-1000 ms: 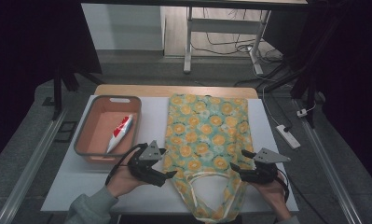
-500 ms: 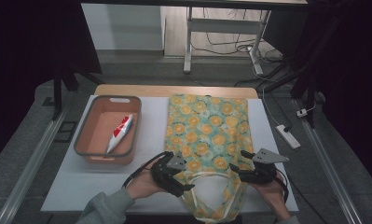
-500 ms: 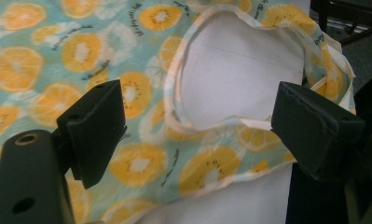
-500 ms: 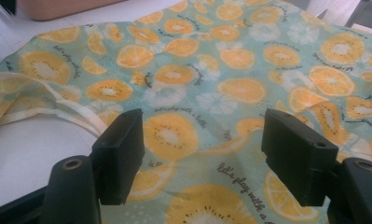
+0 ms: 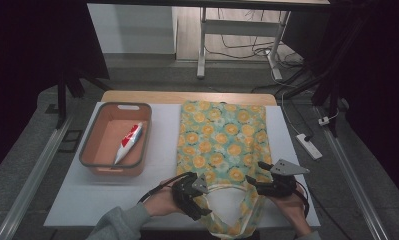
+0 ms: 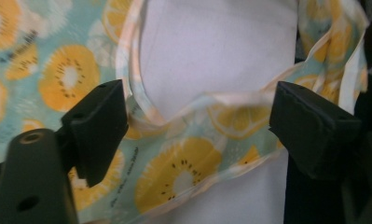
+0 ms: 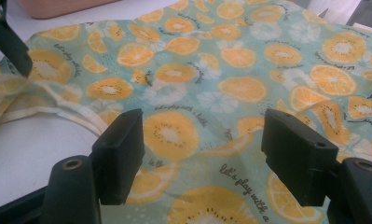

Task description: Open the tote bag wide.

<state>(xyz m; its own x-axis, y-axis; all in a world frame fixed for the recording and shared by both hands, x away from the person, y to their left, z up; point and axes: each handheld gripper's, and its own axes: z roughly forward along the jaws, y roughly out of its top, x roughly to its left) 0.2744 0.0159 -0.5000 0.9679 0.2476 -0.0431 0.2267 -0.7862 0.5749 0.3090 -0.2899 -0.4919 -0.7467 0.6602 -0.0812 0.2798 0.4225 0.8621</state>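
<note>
Left gripper [image 6: 197,121] gapes, a strap [image 6: 207,140] of the bag [image 5: 222,135] between its jaws, ungripped; right gripper [image 7: 202,140] spread over the bag, holding nothing.

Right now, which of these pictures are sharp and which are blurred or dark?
High view: the table is evenly lit, the room around it dark, detail soft. Left gripper view: the fruit-print bag is blurred, its handle edge smeared. Right gripper view: the bag's print and lettering are fairly sharp in the middle, softer toward the far edge.

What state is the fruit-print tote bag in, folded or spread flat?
Spread flat: the tote bag lies open to full length on the white table, handle loops toward the person; no fold visible.
</note>
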